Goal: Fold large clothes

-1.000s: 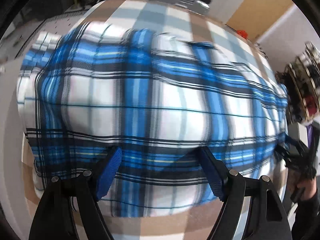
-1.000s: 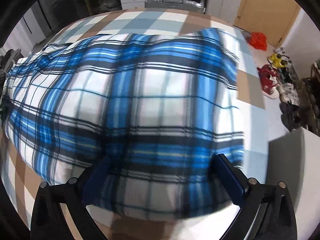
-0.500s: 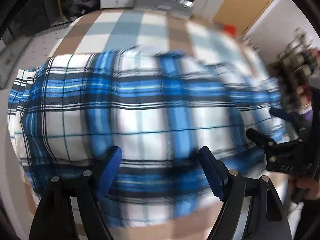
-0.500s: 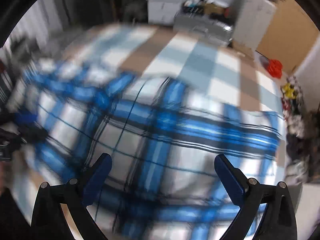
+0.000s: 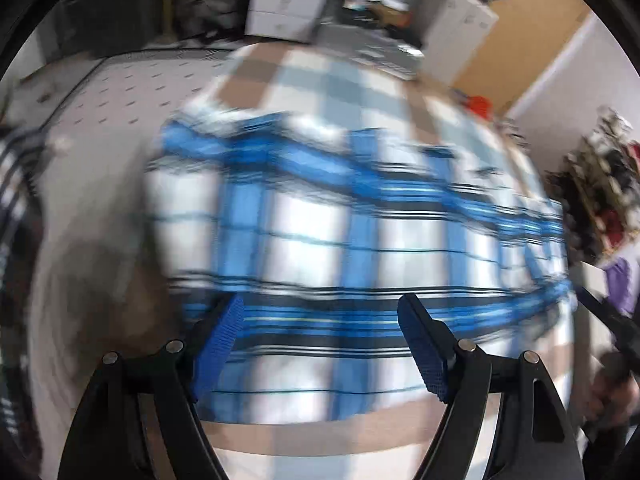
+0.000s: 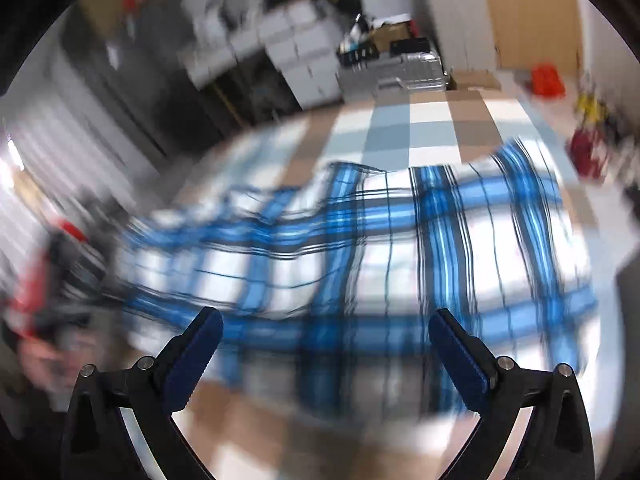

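A large blue, white and black plaid garment (image 5: 352,240) lies spread flat on a bed with a checked beige, grey and white cover (image 5: 320,80). Both views are blurred by motion. My left gripper (image 5: 320,312) is open above the garment's near edge, nothing between its blue pads. In the right wrist view the same garment (image 6: 400,260) lies below my right gripper (image 6: 324,320), which is open and empty too. The right gripper's black arm shows at the right edge of the left wrist view (image 5: 608,316). A blurred hand with the other gripper (image 6: 48,320) is at the left of the right wrist view.
White drawer units (image 5: 288,0) and a silver case (image 6: 400,68) stand beyond the bed's far end. Shoes and red items (image 6: 548,78) lie on the floor to the right, by a brown door. A grey dotted floor mat (image 5: 120,92) lies left of the bed.
Both grippers have lifted and pulled back from the garment, so more of the room shows. The right gripper has tilted up and rolled. Both stayed open.
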A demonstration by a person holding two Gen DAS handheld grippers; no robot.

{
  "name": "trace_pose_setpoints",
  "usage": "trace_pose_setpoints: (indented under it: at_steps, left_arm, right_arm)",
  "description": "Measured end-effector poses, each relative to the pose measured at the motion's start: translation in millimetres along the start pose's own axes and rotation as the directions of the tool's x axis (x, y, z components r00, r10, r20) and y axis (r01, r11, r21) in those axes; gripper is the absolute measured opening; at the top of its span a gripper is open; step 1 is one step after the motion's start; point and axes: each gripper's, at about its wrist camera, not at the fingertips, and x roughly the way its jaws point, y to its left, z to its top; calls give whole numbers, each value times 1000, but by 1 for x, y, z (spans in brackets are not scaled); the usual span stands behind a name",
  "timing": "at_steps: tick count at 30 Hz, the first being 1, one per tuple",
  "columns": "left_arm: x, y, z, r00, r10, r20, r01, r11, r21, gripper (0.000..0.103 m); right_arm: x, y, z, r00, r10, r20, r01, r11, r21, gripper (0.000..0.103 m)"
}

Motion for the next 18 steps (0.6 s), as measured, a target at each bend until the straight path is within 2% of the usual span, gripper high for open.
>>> trace_pose_setpoints:
  at_steps: [2, 3, 5, 7, 9, 11, 12, 16, 18]
  left_arm:
    - [19, 14, 3, 998, 43, -48, -47, 997, -66, 76]
    - [25, 23, 3, 998, 40, -52, -45, 995, -91, 76]
    - [38, 27, 1, 996, 33, -87, -43, 992, -116, 75]
    - [36, 20, 3, 995, 57, -79, -63, 994, -85, 76]
    - [38, 14, 9, 992, 65, -109, -74, 994, -81, 76]
    - [23, 7, 11, 998, 27, -56, -33, 993, -111, 76]
    - [12, 0, 12, 999, 32, -26, -34, 994, -101, 76]
    - [-25, -40, 3, 997, 18, 74, -19, 1000, 9, 76]
    - [-36, -49, -5, 996, -12, 85, 8, 999, 52, 76]
  right_arm:
    - [-16, -10, -14, 997, 73, 29, -75, 994, 77, 103]
    - [-17, -10, -18, 996, 82, 36, -86, 991, 99, 103]
    - [-26, -15, -33, 997, 59, 40, -64, 990, 129, 103]
    - [-21, -26, -36, 999, 46, 16, -48, 984, 171, 103]
    - [-21, -36, -46, 998, 57, 14, -59, 969, 239, 103]
    - [-16, -52, -47, 996, 89, 18, -90, 946, 313, 103]
    - [-14, -60, -46, 994, 106, 20, -106, 935, 339, 103]
    - [-1, -89, -40, 987, 161, 24, -153, 867, 474, 103]
    - [8, -100, -36, 980, 193, 43, -186, 825, 533, 103]
